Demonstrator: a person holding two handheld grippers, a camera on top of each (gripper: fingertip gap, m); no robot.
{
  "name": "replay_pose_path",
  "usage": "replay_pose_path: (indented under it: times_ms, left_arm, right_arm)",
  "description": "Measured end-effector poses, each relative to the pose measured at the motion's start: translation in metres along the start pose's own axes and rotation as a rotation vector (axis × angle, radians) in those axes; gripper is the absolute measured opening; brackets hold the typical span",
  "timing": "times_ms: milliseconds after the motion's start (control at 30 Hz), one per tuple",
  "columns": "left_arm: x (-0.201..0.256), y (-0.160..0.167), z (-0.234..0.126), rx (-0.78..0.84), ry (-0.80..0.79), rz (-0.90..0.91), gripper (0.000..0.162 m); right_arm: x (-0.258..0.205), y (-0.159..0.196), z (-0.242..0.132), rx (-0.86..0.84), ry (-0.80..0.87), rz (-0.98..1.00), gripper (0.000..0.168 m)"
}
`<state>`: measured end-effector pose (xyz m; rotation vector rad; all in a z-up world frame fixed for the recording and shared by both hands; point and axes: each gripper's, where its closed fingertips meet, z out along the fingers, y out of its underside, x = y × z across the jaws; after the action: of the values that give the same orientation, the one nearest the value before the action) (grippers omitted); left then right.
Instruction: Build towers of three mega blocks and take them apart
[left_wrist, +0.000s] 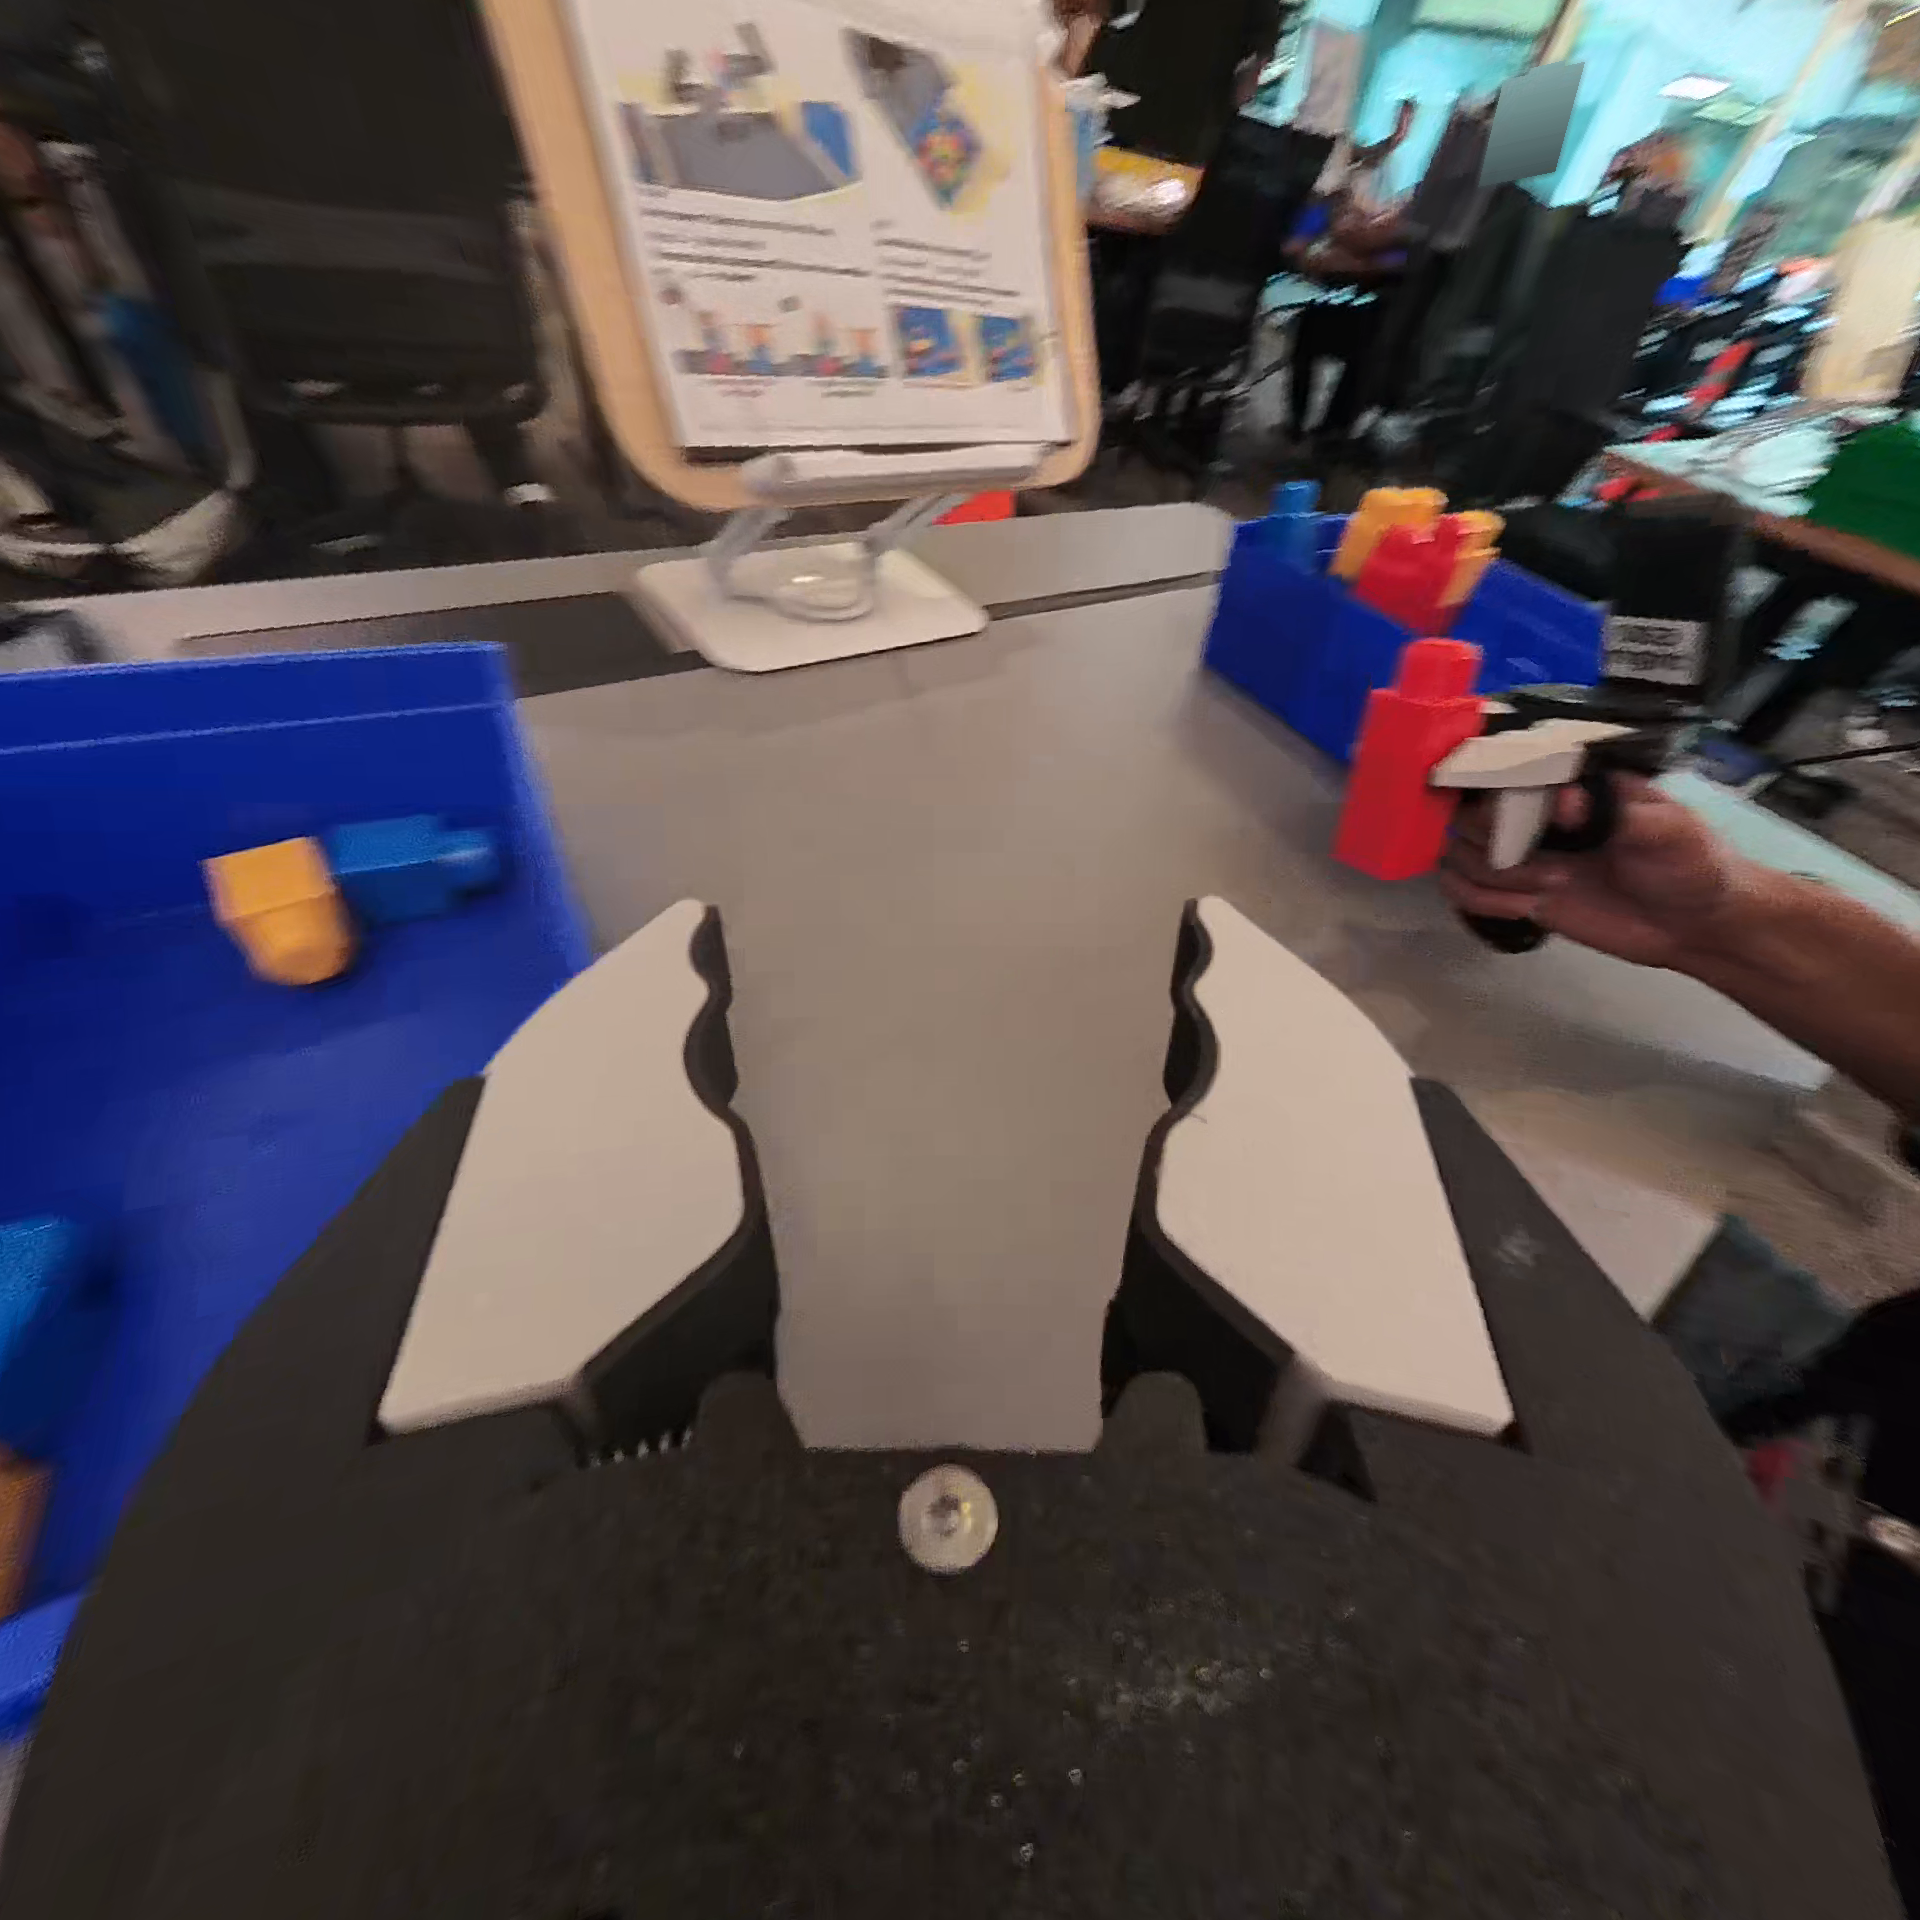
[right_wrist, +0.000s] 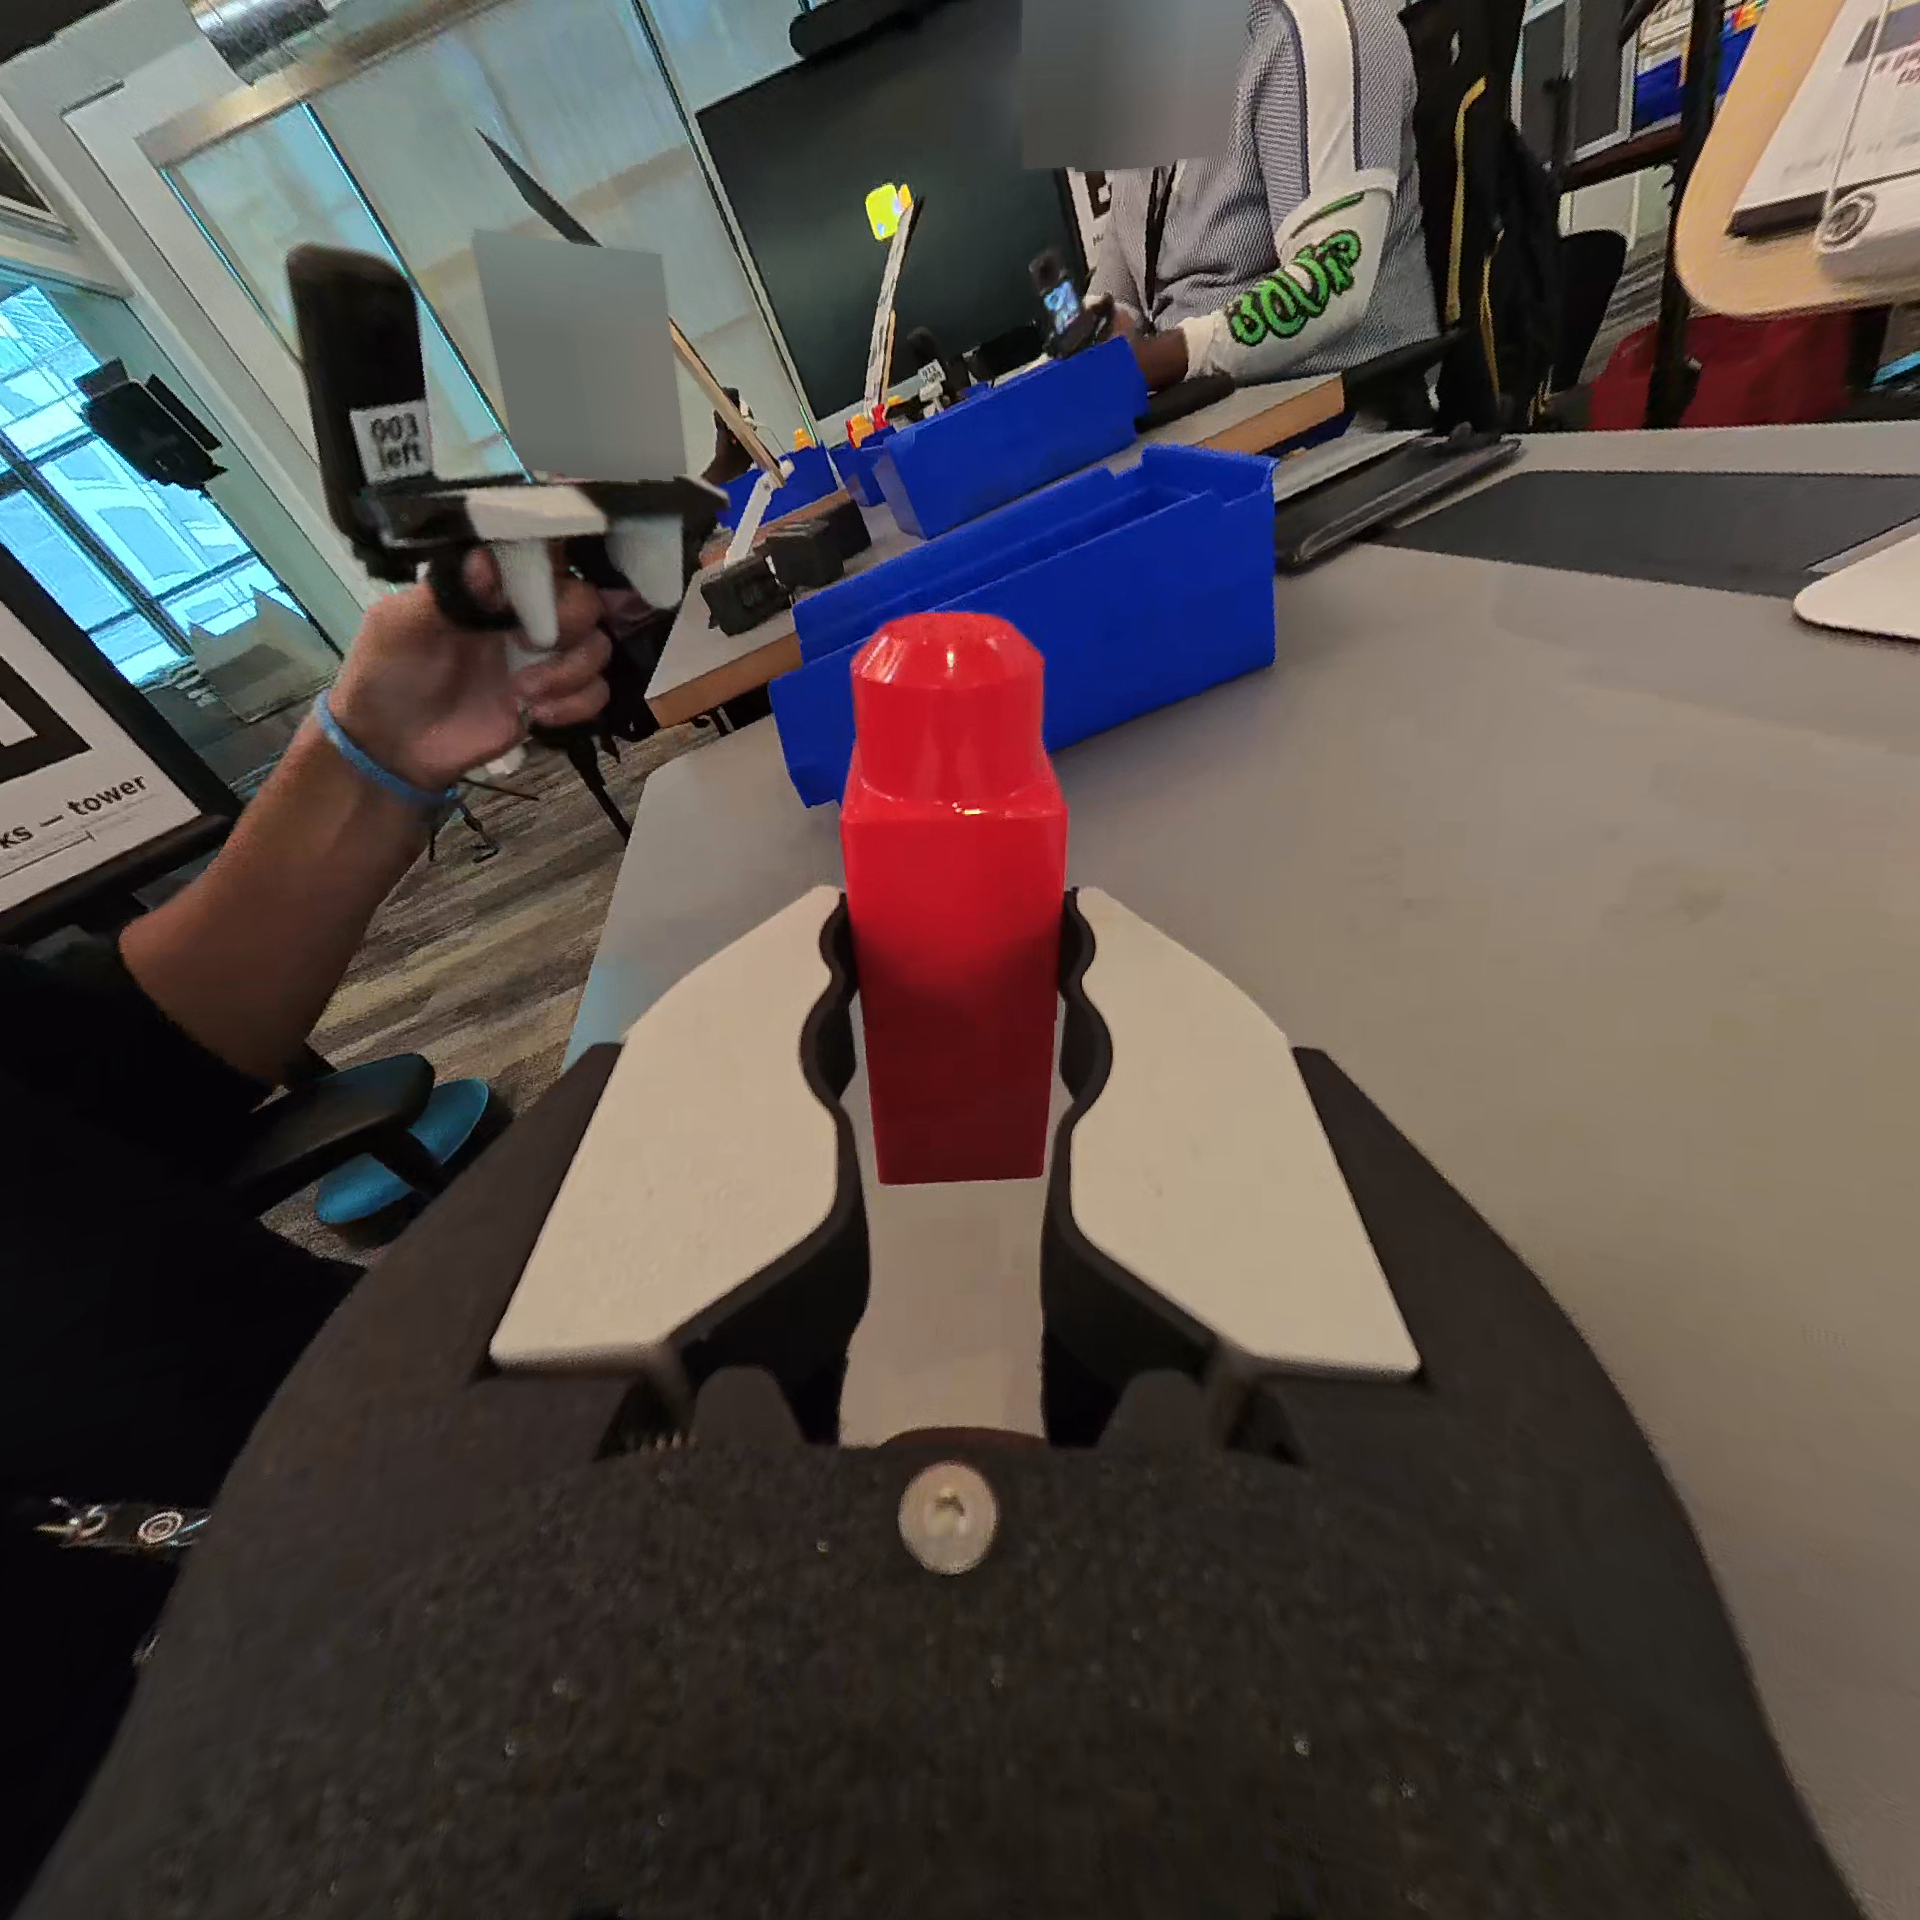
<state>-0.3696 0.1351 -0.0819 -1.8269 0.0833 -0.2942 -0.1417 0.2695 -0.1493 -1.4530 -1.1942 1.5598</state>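
Right gripper (right_wrist: 954, 997) clamps one red block (right_wrist: 951, 914) at frame centre; left gripper (left_wrist: 951, 1029) gapes wide, empty; no tower begun

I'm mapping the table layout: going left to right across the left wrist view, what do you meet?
Blue bin holding an orange block and a blue block → instruction sheet on its stand → red block held in the right gripper.

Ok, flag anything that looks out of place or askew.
Nothing damaged or spilled. The orange block and blue block lie on their sides in the left blue bin, apparently loose stock. The right tool holds the red block squarely.
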Motion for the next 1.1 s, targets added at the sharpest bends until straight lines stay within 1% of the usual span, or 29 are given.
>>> replay_pose_path:
  times_ms: [33, 67, 133, 200, 267, 300, 367, 400, 467, 500, 600, 733, 833, 900, 967, 1100]
  left_arm:
    - [-0.018, -0.002, -0.003, -0.026, -0.054, -0.002, 0.079]
    - [-0.035, -0.002, -0.004, -0.073, -0.097, -0.006, 0.087]
    - [-0.074, 0.001, -0.002, -0.178, -0.217, 0.032, 0.087]
    - [-0.109, 0.002, -0.003, -0.247, -0.35, 0.086, 0.085]
    - [-0.131, -0.002, -0.004, -0.247, -0.407, 0.135, 0.076]
    - [-0.143, 0.0, -0.004, -0.269, -0.428, 0.148, 0.075]
    - [-0.169, 0.008, -0.003, -0.376, -0.475, 0.146, 0.082]
    - [-0.178, 0.009, 0.001, -0.405, -0.464, 0.145, 0.081]
    - [-0.188, 0.008, 0.013, -0.445, -0.402, 0.124, 0.075]
    - [-0.194, 0.008, 0.02, -0.471, -0.38, 0.113, 0.076]
    - [-0.211, 0.009, 0.049, -0.528, -0.325, 0.11, 0.073]
    - [-0.23, 0.03, 0.101, -0.611, -0.289, 0.062, 0.071]
    - [-0.242, 0.058, 0.129, -0.657, -0.298, 0.025, 0.071]
    - [-0.241, 0.081, 0.14, -0.693, -0.279, -0.022, 0.07]
    - [-0.244, 0.101, 0.142, -0.731, -0.298, -0.038, 0.069]
    - [-0.251, 0.11, 0.146, -0.706, -0.334, -0.072, 0.061]
  right_arm:
    - [0.0, 0.001, 0.001, -0.002, -0.004, 0.0, 0.036]
    - [-0.001, 0.001, 0.002, -0.006, -0.007, -0.001, 0.036]
    - [-0.001, 0.003, 0.004, -0.02, -0.005, -0.008, 0.036]
    - [-0.001, 0.004, 0.003, -0.03, 0.007, -0.025, 0.036]
    - [-0.001, 0.003, 0.002, -0.033, 0.016, -0.037, 0.036]
    - [0.0, 0.002, 0.001, -0.031, 0.018, -0.038, 0.036]
    - [0.001, 0.0, -0.001, -0.024, 0.02, -0.036, 0.036]
    - [0.002, -0.001, -0.001, -0.021, 0.019, -0.03, 0.036]
    - [0.003, 0.0, -0.001, -0.017, 0.012, -0.014, 0.036]
    - [0.004, 0.002, -0.001, -0.019, 0.008, -0.007, 0.036]
    - [0.004, 0.006, 0.0, -0.034, 0.006, -0.005, 0.036]
    - [0.003, 0.007, 0.001, -0.035, 0.004, -0.005, 0.036]
    - [0.003, 0.006, -0.001, -0.038, 0.013, -0.018, 0.036]
    - [0.002, 0.004, -0.002, -0.037, 0.016, -0.025, 0.036]
    - [0.002, 0.004, -0.002, -0.035, 0.015, -0.026, 0.036]
    - [0.002, 0.007, 0.0, -0.038, 0.008, -0.017, 0.036]
